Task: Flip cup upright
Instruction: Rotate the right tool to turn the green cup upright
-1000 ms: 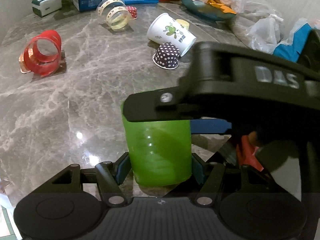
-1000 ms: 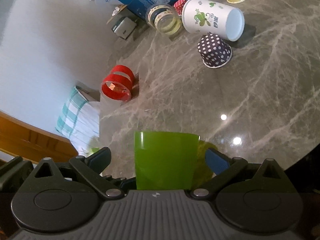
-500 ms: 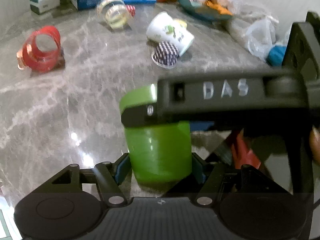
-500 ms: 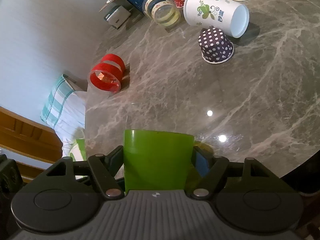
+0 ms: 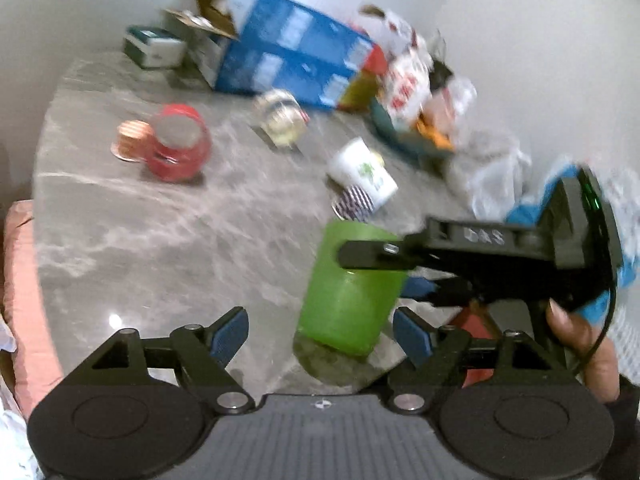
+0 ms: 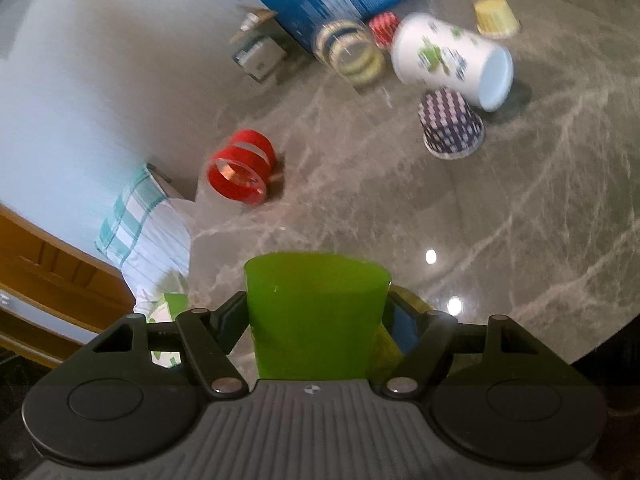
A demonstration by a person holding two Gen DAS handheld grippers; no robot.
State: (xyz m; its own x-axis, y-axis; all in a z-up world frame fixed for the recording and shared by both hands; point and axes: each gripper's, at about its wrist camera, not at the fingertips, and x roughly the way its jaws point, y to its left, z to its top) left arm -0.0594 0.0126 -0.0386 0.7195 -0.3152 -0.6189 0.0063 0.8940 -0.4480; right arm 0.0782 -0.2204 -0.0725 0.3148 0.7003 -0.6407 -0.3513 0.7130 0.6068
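Note:
The green plastic cup [image 5: 352,288] is held a little above the grey marble table [image 5: 160,248], slightly tilted. My right gripper [image 5: 404,272] reaches in from the right in the left wrist view and is shut on the cup. In the right wrist view the cup [image 6: 316,320] sits between the right gripper's [image 6: 316,320] blue pads. My left gripper [image 5: 320,330] is open, with its blue pads apart from the cup's sides.
A white paper cup [image 6: 452,62] lies on its side by a dotted cupcake liner [image 6: 452,128]. Red tape rolls [image 6: 240,172], yellow tape rolls [image 6: 352,56], a blue box [image 5: 296,56] and plastic bags [image 5: 480,168] stand further back. The table edge is close on the left.
My left gripper has opened, let go of the cup and drawn back. My right gripper has closed on the cup and lifted it slightly.

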